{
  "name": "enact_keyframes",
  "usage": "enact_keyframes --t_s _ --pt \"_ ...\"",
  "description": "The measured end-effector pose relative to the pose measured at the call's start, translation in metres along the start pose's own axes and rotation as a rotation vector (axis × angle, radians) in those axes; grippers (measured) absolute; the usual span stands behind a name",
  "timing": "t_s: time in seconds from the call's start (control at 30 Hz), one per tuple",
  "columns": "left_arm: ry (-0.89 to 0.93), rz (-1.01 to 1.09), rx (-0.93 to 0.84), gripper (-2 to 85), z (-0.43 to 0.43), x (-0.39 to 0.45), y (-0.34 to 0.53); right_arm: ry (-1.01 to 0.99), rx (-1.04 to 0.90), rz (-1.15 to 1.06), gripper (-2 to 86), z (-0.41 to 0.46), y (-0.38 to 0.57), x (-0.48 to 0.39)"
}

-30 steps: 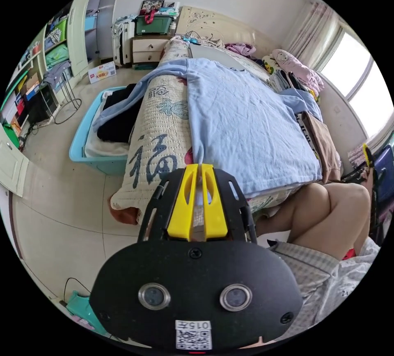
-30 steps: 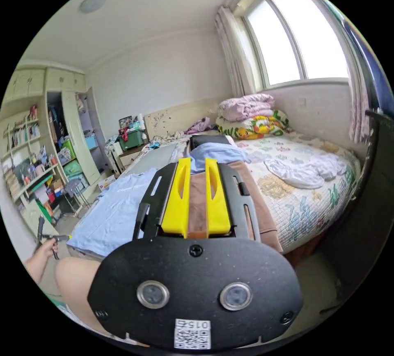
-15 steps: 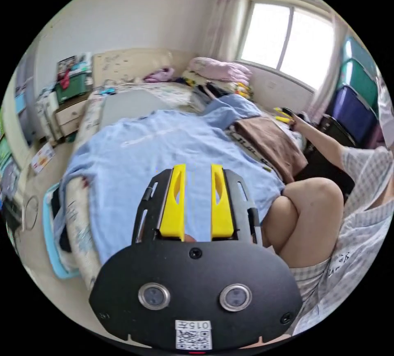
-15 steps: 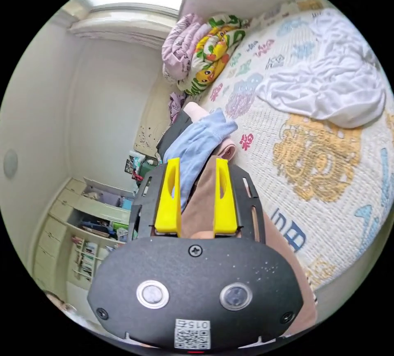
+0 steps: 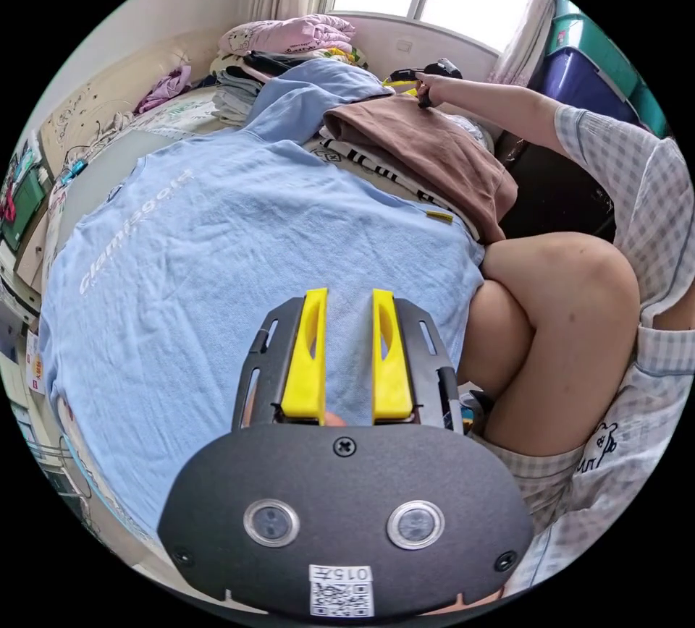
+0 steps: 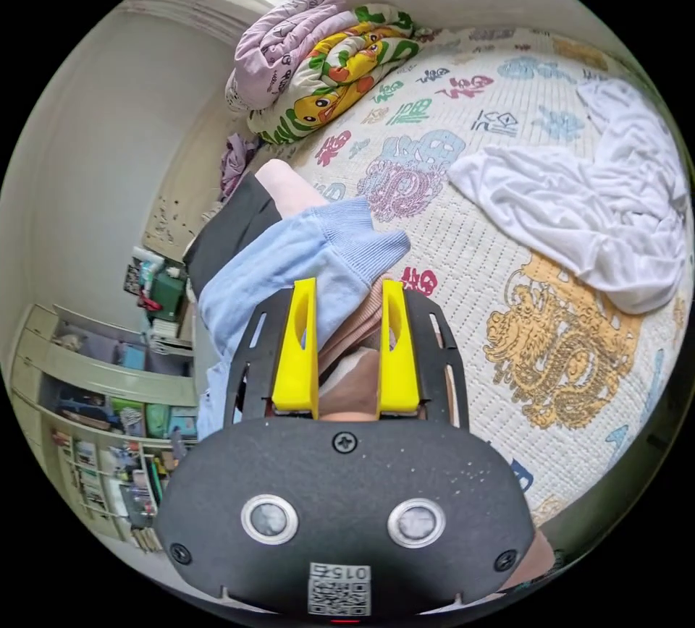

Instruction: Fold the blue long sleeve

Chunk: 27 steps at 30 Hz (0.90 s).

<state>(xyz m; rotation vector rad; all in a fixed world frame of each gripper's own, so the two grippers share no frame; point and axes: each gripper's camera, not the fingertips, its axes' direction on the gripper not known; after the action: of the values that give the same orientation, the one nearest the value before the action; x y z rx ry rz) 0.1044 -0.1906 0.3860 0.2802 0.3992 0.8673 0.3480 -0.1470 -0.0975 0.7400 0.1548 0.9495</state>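
My left gripper jaws parted, empty, over the blue long sleeve shirt, my right gripper likewise agape above its ribbed cuff

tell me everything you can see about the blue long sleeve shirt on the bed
The blue long sleeve shirt is pale blue, soft knit cloth with faint white lettering across the chest. It lies spread flat on the bed, lightly wrinkled, hem toward the person's knee. One sleeve runs up over a stack of folded clothes, crossing the brown garment; its ribbed cuff lies just ahead of the open right gripper. The open left gripper hovers over the hem.
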Motion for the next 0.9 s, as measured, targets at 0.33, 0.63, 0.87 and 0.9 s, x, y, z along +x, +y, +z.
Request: enact_keyframes --t_s 0.33,0.63,0.87,0.9 --pt "-0.076 0.043 0.008 10.3 0.014 0.010 0.005 0.024 -0.007 0.018 11.9 0.053 0.008 -0.013" --pt "-0.081 0.026 0.012 9.8 0.018 -0.006 0.012 0.060 0.158 -0.109 2.0 0.074 0.069 -0.055" --pt "0.039 -0.126 0.036 6.3 0.010 -0.058 0.024 -0.209 0.233 -0.927 0.9 0.056 0.295 -0.246" --pt "0.097 -0.187 0.057 6.5 0.005 -0.073 0.031 -0.222 0.205 -1.058 0.9 0.062 0.360 -0.264"
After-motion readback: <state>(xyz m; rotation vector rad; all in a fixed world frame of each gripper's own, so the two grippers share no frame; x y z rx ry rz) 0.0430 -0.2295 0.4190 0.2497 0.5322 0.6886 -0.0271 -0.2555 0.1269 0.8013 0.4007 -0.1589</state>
